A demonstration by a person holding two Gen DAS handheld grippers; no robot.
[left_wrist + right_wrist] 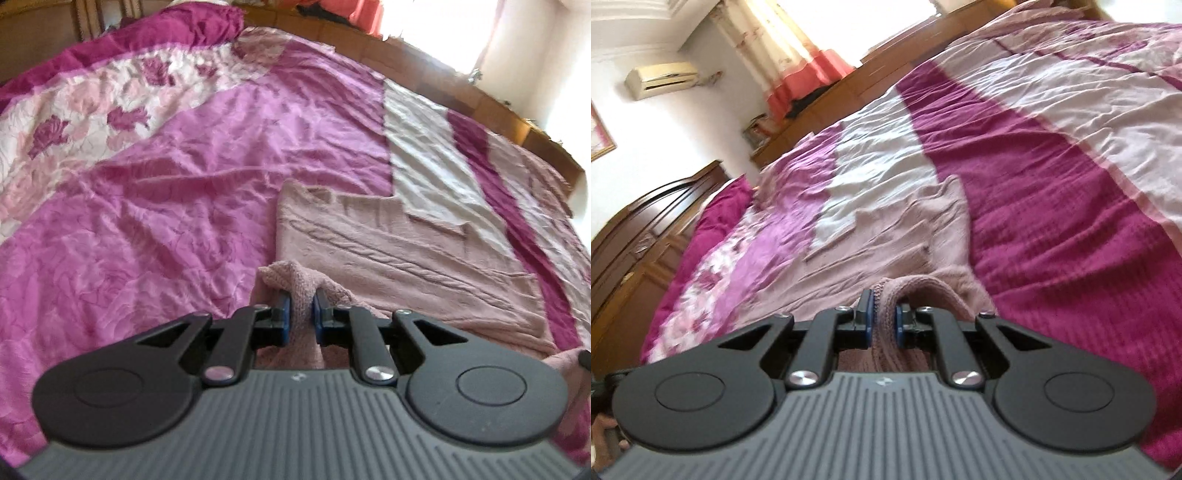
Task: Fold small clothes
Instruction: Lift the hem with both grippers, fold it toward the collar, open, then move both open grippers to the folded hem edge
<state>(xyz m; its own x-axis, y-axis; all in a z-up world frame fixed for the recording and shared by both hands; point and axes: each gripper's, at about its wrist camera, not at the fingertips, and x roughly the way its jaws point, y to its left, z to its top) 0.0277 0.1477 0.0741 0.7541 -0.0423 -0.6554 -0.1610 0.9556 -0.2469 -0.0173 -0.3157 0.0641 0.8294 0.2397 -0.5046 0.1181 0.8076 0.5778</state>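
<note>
L gripper [301, 310] & R gripper [882, 319] each pinch a near corner of the pink knit garment [399, 251], lifted off the bed [147, 221], prob. to fold it over.

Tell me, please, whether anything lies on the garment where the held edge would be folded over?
Nothing visible does. Both the left gripper and right gripper are shut on the pink garment, and its spread part on the bedspread looks bare.

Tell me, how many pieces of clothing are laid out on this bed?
1: a dusty-pink knitted garment spread on the magenta patterned bedspread. The left gripper and right gripper each pinch its near edge. Others may lie outside these views.
</note>
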